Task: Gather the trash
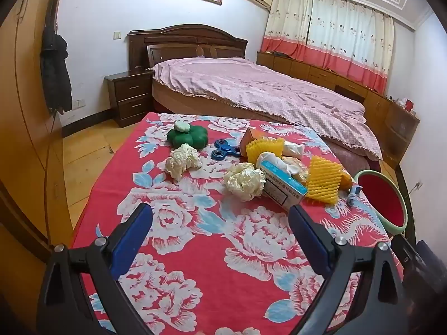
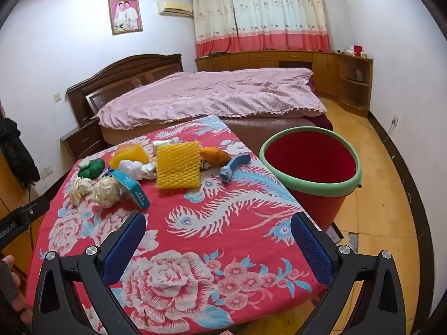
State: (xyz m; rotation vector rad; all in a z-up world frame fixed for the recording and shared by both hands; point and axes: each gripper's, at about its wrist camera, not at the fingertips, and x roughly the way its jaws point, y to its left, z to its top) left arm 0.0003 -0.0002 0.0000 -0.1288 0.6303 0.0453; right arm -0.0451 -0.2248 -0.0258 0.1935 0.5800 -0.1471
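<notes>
2 crumpled paper wads (image 1: 244, 182) lie ahead of your wide-open, empty left gripper (image 1: 220, 222), a blue spinner (image 1: 225, 151) beyond them, seen only here. Your right gripper (image 2: 218, 233), also spread and empty, shows the whole red bucket (image 2: 310, 167) ahead-right, off the table, which the left view clips.

The left gripper (image 1: 220, 217) is held tilted downward above the near part of the table, its blue-padded jaws spread wide with nothing caught between them. The right gripper (image 2: 218, 226) is held in the same downward tilt over the near right corner, its jaws likewise spread wide and empty. In the right wrist view, part of the left gripper and the fingers (image 2: 12, 287) wrapped around its handle are seen at the left edge.
</notes>
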